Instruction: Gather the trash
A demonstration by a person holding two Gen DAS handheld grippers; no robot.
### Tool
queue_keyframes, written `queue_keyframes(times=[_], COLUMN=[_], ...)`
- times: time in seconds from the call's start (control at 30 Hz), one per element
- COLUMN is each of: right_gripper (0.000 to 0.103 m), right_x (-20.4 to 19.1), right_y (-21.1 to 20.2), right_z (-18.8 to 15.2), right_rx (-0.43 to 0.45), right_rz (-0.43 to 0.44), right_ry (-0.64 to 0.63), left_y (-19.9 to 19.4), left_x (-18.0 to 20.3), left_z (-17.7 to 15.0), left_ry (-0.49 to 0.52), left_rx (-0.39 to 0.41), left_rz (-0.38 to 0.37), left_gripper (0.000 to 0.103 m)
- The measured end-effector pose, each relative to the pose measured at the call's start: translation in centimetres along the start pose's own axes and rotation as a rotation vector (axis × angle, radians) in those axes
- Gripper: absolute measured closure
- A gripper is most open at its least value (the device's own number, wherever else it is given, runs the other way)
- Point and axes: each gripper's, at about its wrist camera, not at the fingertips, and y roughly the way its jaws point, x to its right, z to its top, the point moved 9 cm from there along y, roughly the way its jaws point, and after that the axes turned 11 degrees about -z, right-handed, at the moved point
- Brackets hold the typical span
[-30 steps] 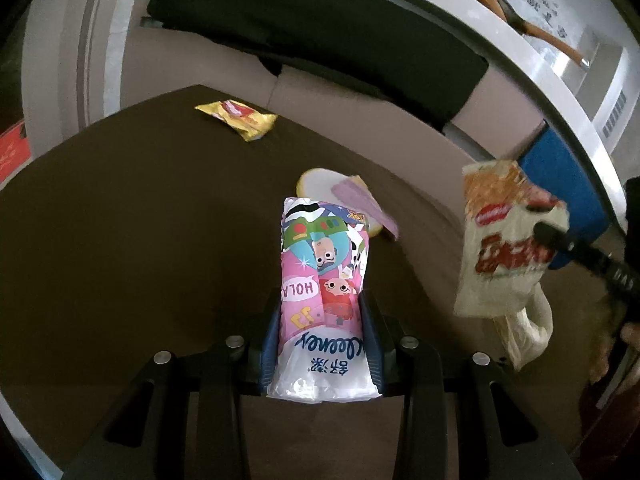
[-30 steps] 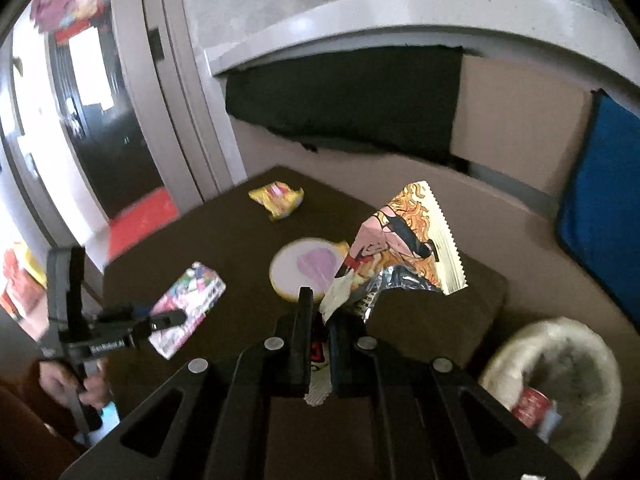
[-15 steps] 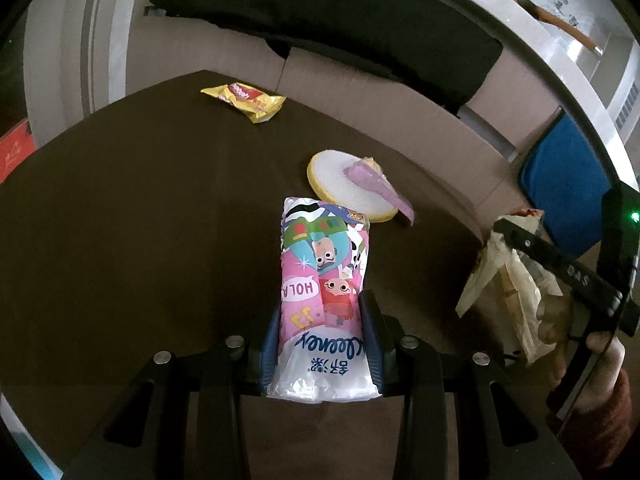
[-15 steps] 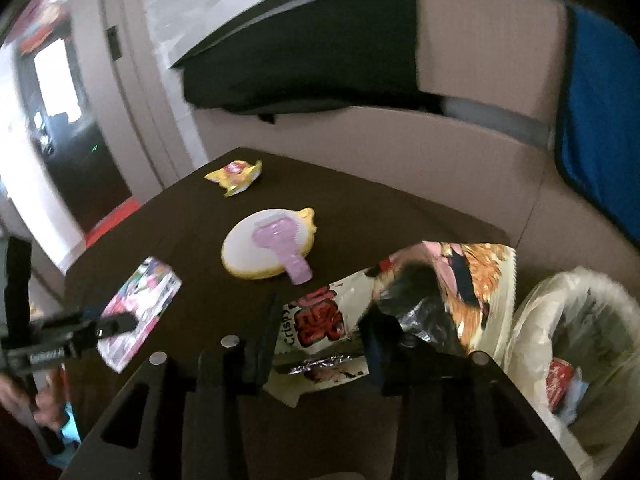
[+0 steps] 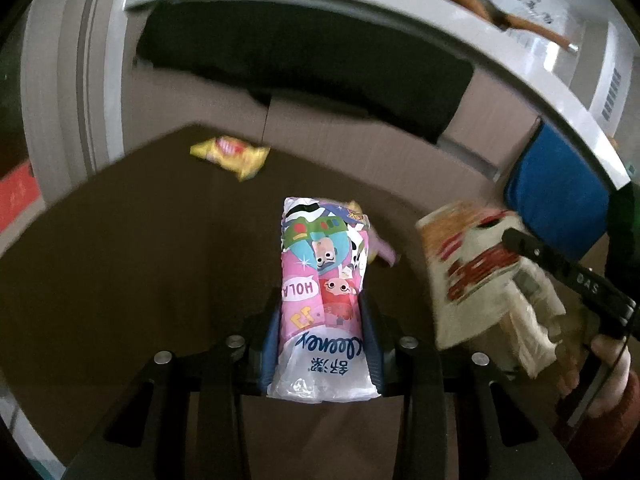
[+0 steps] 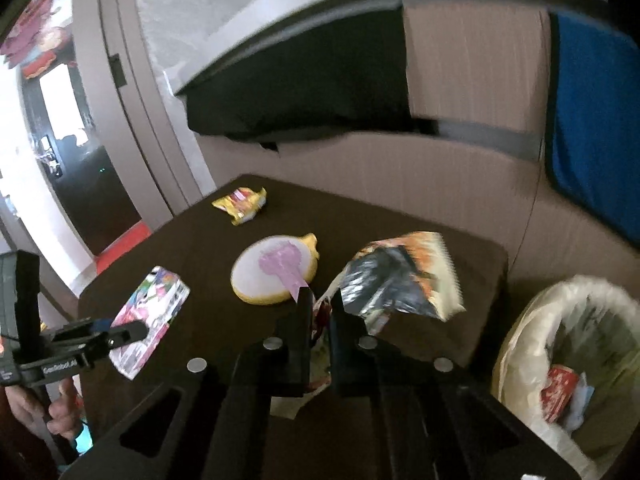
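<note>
My left gripper [image 5: 320,320] is shut on a pink cartoon-printed tissue pack [image 5: 322,276] and holds it above the dark brown table [image 5: 140,260]; it also shows in the right wrist view [image 6: 150,316]. My right gripper [image 6: 320,308] is shut on an opened crisps bag [image 6: 404,280], also seen in the left wrist view [image 5: 468,264], held above the table's right edge near the bin [image 6: 568,364]. A yellow snack wrapper [image 6: 242,204] lies at the table's far side.
A round yellow-rimmed mirror with a purple handle [image 6: 274,274] lies mid-table. The white-lined bin holds red trash [image 6: 558,392]. A beige sofa [image 6: 460,168] with a black cloth [image 6: 304,92] and blue cushion [image 6: 592,120] stands behind the table.
My right gripper has closed tight on the crisps bag and lifted it back up from beside the bin. My left gripper has tilted slightly, still gripping the tissue pack.
</note>
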Motion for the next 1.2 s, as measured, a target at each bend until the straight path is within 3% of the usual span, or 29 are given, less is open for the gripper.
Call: queue_keyframes(times=[0.27,0.37,0.43,0.5,0.53,0.83,0.93,1.03,1.2], right_gripper=[0.097,0.097,0.090,0.056,0.053,0.053,0.053,0.052,0.050], right_x=[-0.9,-0.8,-0.7,-1.1,-1.3,-0.4,-1.7,-3.7,-6.1], right_y=[-3.9,-3.9,-3.3,-2.3,-2.0,6.4,8.5,10.1,11.5], right_z=[1.8,1.2,0.2,-1.4,-2.0,-5.3,-5.9,-6.1,-5.7], right_rx=[0.086,0.063,0.023,-0.018,-0.024,-0.209,-0.248,-0.271,-0.254], right_rz=[0.020,0.027,0.052,0.065,0.067,0.043,0.071,0.063,-0.037], right_ry=[-0.051,-0.053,-0.038,-0.046,-0.047,0.196,0.244,0.217,0.098], left_y=[-2.2,-2.4,-2.4,-2.4,-2.4,-1.1,-0.8,-0.6,-0.4], left_x=[2.9,2.8,2.2,1.5,1.2,-3.0,-4.4,-5.5,-6.7], left_z=[2.8,2.6,2.3,2.1,1.8,-0.1,-0.5,-0.8,-1.1], left_ry=[0.083,0.069,0.053,0.034,0.026,-0.049,-0.072,-0.088,-0.108], left_rx=[0.098,0.093,0.089,0.085,0.080,0.024,0.013,0.006,-0.001], left_rz=[0.029,0.027,0.031,0.041,0.043,0.048,0.053,0.053,0.052], left_gripper=[0.066,0.066,0.066,0.066,0.066,0.066,0.066,0.066,0.066])
